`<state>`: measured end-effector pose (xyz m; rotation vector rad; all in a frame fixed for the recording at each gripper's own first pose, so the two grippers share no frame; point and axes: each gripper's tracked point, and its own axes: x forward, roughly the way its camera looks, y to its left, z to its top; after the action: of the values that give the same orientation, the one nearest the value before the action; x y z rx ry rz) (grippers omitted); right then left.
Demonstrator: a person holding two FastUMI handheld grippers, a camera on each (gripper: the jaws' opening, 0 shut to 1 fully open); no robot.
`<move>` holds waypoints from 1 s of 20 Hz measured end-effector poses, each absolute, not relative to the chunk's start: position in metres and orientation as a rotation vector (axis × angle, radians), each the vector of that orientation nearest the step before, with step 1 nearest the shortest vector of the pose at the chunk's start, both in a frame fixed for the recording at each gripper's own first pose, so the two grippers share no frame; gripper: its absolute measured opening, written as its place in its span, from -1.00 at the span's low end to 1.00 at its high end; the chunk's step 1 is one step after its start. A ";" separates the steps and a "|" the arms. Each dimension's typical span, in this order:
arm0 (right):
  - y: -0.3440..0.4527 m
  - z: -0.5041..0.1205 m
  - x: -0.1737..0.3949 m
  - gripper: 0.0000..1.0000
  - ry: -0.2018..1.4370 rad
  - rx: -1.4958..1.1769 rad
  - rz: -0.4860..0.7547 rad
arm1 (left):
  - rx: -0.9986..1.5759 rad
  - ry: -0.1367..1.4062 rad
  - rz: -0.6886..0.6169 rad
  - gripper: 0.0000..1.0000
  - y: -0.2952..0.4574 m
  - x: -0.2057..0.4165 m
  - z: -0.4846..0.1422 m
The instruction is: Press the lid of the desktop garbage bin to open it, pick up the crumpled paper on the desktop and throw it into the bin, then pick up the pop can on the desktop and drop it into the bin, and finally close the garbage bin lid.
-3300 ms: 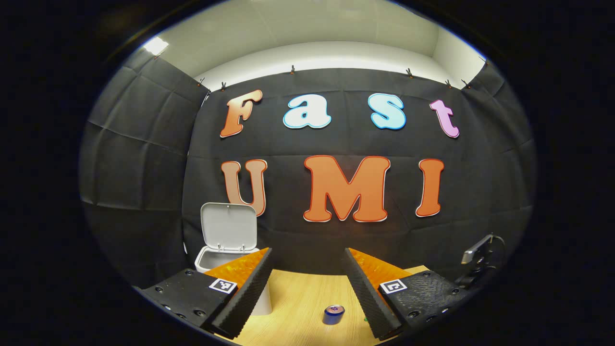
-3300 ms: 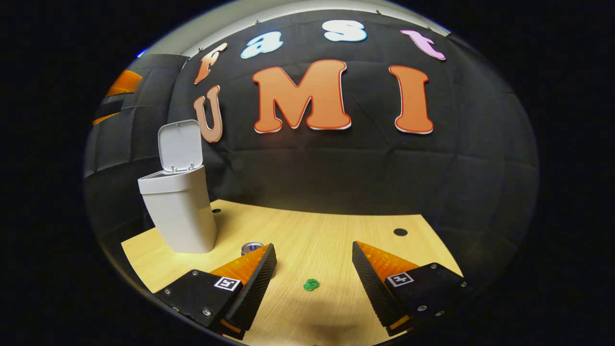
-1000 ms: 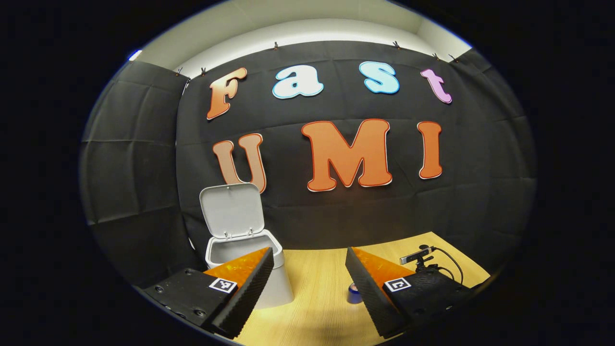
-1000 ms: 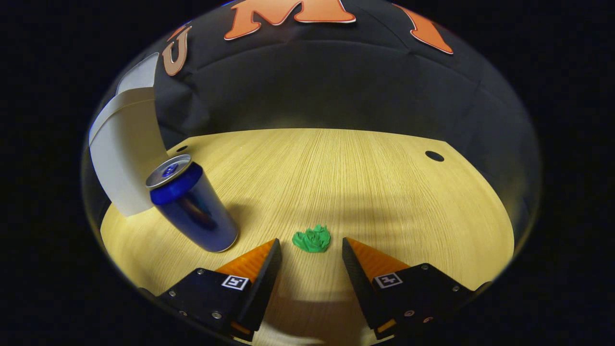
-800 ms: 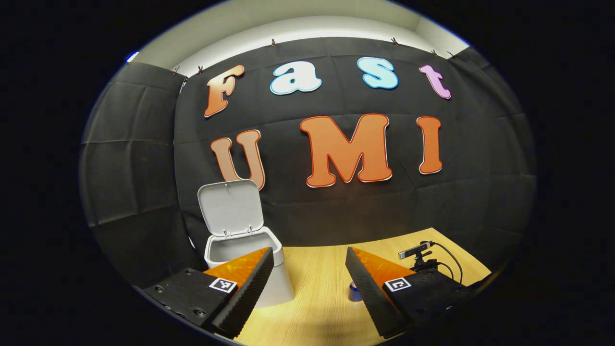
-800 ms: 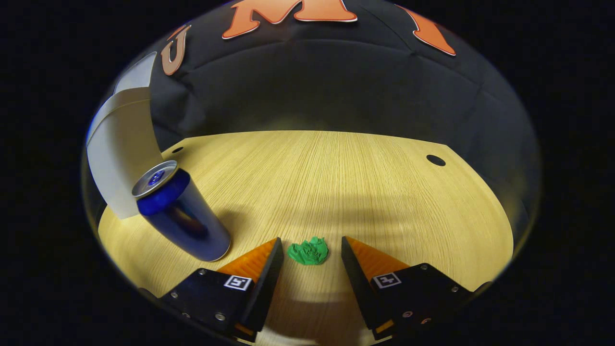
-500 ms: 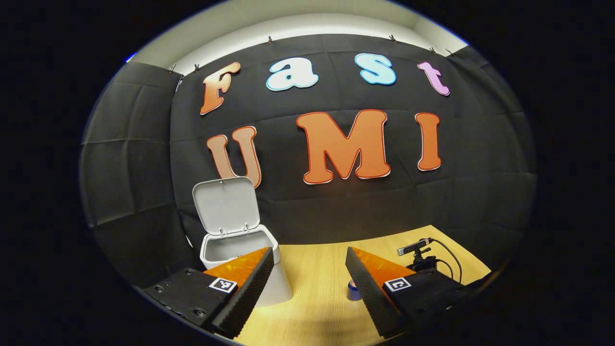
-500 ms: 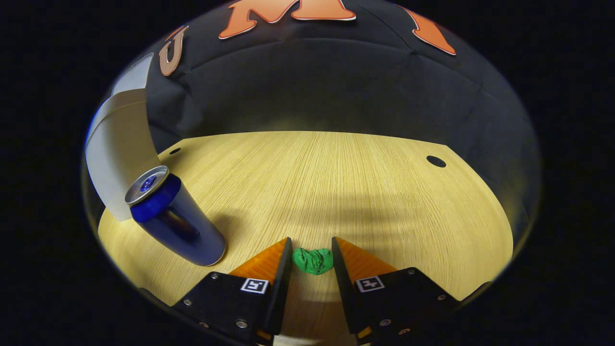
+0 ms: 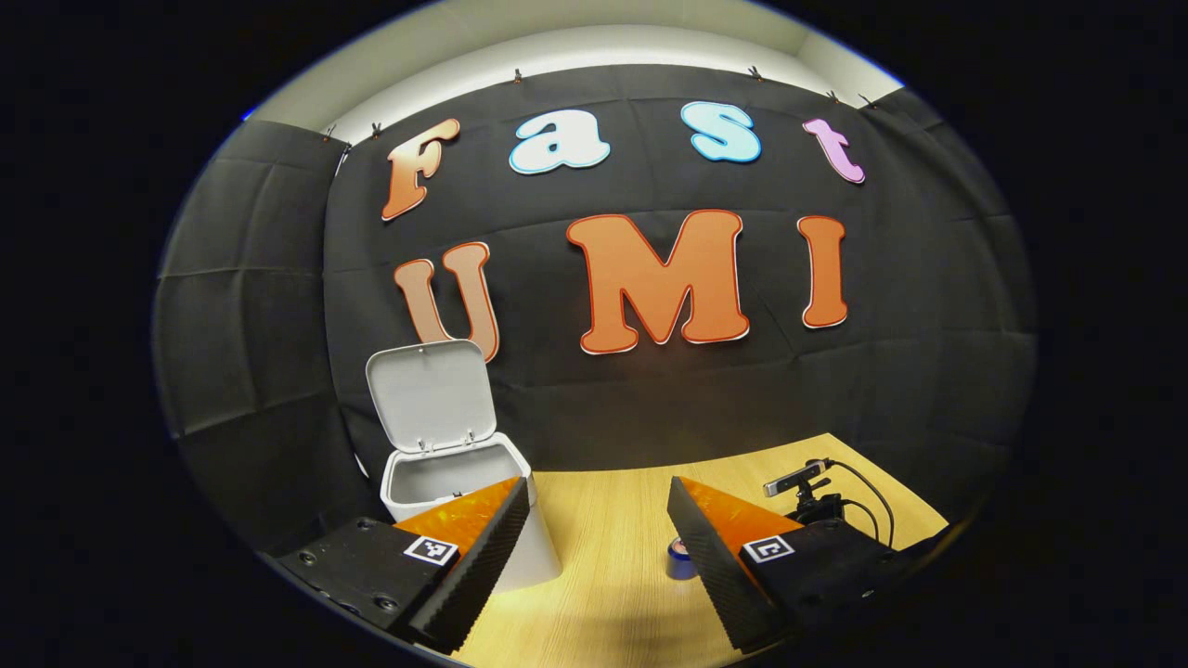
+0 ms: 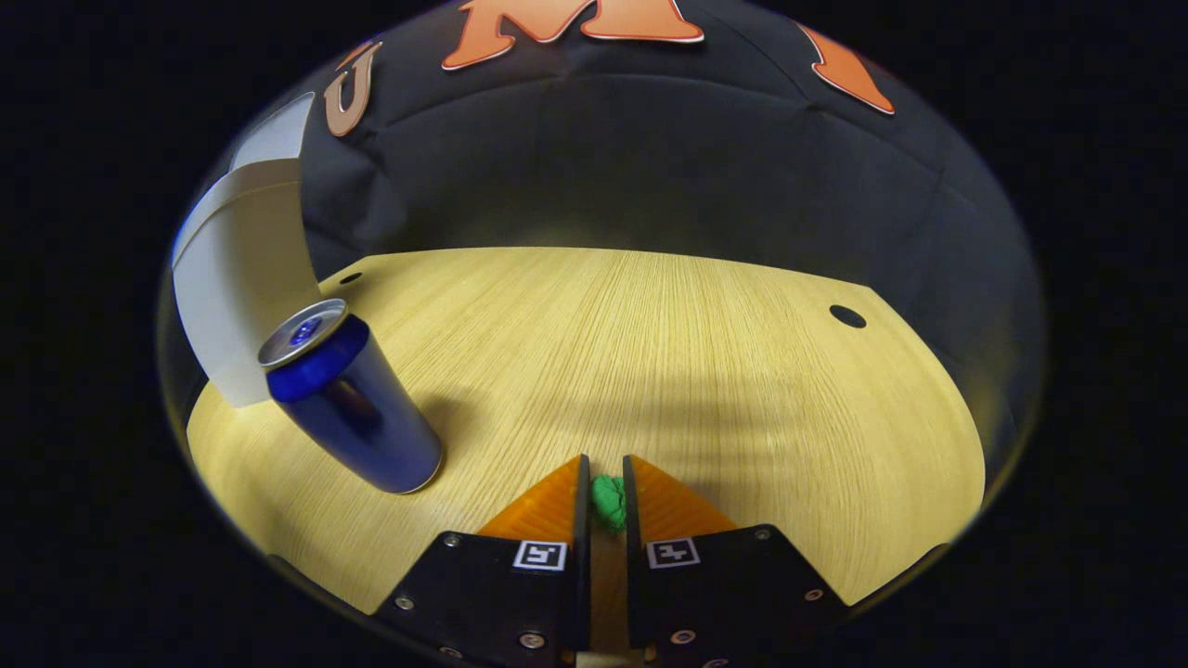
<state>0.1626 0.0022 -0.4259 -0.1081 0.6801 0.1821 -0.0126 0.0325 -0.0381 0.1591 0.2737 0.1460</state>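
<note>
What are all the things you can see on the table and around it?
garbage bin: one, white, back left of the table, beside the wall.
bin lid: one, white, standing open above the bin.
pop can: one, blue with a silver top, upright on the table in front of the bin.
crumpled paper: one, green, low on the table, squeezed between the right gripper's fingers.
table: one, light wood, with small dark round holes.
small camera on a stand: one, dark with a cable, at the table's right side.
left gripper: one, open, pointing over the table.
right gripper: one, shut on the paper.
</note>
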 end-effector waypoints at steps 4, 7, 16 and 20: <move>0.001 -0.399 0.159 -0.73 0.644 -0.076 0.185 | 0.144 0.261 0.140 0.91 0.033 -0.016 -0.035; 0.003 -0.362 0.154 -0.75 0.584 -0.073 0.202 | 0.124 0.245 0.137 0.91 0.035 -0.019 -0.033; 0.058 -0.223 0.137 -0.76 0.364 -0.085 0.318 | 0.038 0.196 0.169 0.91 0.068 -0.025 -0.029; 0.098 -0.173 0.137 -0.76 0.297 -0.090 0.392 | 0.041 0.173 0.214 0.99 0.097 -0.036 -0.027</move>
<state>0.1367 0.0981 -0.1729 -0.0900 0.2969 0.3919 -0.0357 0.0968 -0.0271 0.0407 0.1725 0.2141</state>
